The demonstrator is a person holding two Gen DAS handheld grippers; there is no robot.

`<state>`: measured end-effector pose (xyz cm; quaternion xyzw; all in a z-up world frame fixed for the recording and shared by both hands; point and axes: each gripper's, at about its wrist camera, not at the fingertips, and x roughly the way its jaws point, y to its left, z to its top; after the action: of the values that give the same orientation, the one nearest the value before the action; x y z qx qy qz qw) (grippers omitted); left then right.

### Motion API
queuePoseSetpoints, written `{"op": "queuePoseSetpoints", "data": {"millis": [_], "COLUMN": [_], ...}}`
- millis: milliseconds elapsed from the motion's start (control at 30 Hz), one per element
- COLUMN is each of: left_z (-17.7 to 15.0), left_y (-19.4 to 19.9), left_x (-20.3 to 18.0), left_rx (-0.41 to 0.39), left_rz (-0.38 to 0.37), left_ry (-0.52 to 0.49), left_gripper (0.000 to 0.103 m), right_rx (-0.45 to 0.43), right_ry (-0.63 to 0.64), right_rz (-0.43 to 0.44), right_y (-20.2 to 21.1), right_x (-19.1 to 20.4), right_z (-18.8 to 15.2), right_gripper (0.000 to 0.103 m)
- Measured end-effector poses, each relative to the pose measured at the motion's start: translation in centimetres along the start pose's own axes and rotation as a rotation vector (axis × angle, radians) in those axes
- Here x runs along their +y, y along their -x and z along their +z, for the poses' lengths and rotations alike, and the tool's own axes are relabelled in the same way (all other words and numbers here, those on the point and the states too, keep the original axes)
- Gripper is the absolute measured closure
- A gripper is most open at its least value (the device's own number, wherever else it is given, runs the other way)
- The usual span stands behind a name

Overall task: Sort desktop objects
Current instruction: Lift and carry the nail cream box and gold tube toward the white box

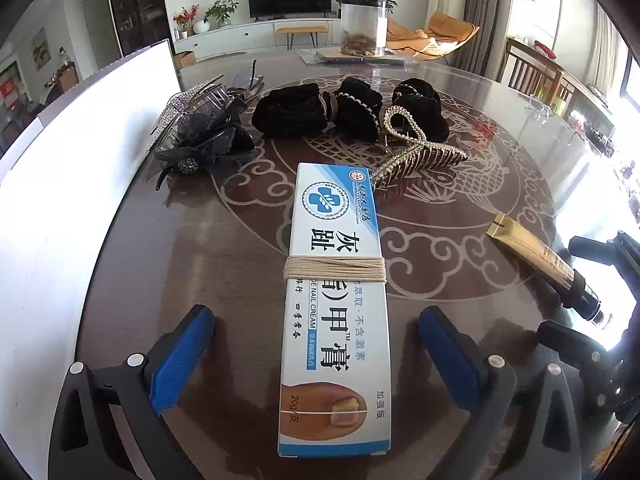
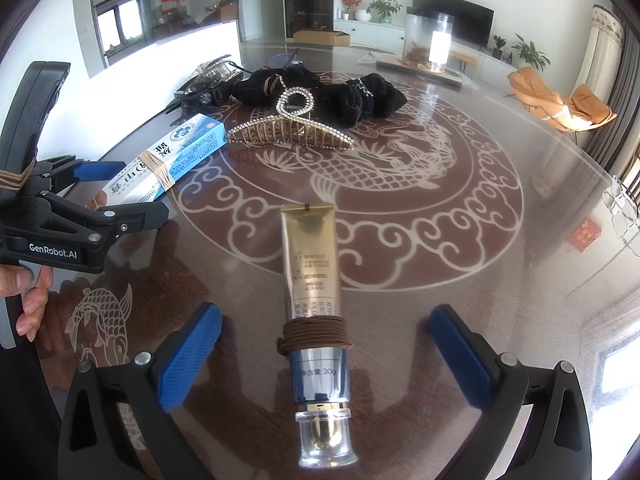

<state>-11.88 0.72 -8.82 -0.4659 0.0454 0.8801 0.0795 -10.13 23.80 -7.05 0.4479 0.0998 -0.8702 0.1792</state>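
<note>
A white and blue nail cream box (image 1: 336,304), wound with beige string, lies flat on the table between the wide-open blue pads of my left gripper (image 1: 316,356); neither pad touches it. In the right wrist view a gold and silver cream tube (image 2: 316,304), wrapped with a brown hair tie, lies between the open pads of my right gripper (image 2: 326,354), also untouched. Beyond both lie a gold rhinestone claw clip (image 1: 416,152), black velvet scrunchies (image 1: 344,108) and a black bow clip (image 1: 204,144). The box (image 2: 172,160) and the left gripper also show in the right wrist view.
A clear lidded jar (image 1: 364,26) stands on a mat at the far side of the glass-topped dragon-pattern table (image 1: 460,216). A white board (image 1: 80,152) borders the left edge. A person's hand (image 2: 32,296) holds the left gripper's handle.
</note>
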Motion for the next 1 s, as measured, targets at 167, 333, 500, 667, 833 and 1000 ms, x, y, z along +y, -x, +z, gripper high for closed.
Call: {"op": "queuePoseSetpoints", "data": {"millis": [167, 333, 500, 667, 833, 1000], "left_z": [0.0, 0.0, 0.0, 0.1, 0.6, 0.9], "left_y": [0.0, 0.0, 0.0, -0.1, -0.4, 0.9], "left_x": [0.0, 0.1, 0.0, 0.0, -0.3, 0.7], "left_rx": [0.0, -0.001, 0.002, 0.005, 0.04, 0.018], "left_rz": [0.0, -0.004, -0.014, -0.016, -0.089, -0.107], "left_ry": [0.0, 0.001, -0.004, -0.013, -0.129, -0.105], "left_gripper": [0.0, 0.0, 0.0, 0.0, 0.0, 0.063], "right_rx": [0.0, 0.0, 0.047, 0.205, 0.271, 0.272], "right_ry": [0.0, 0.0, 0.028, 0.126, 0.176, 0.112], "right_rz": [0.0, 0.0, 0.023, 0.081, 0.101, 0.112], "right_y": [0.0, -0.1, -0.3, -1.4, -1.1, 0.6], "right_x": [0.0, 0.0, -0.1, -0.1, 0.6, 0.5], "right_z": [0.0, 0.0, 0.6, 2.4, 3.1, 3.0], "right_gripper": [0.0, 0.0, 0.0, 0.001, 0.024, 0.076]}}
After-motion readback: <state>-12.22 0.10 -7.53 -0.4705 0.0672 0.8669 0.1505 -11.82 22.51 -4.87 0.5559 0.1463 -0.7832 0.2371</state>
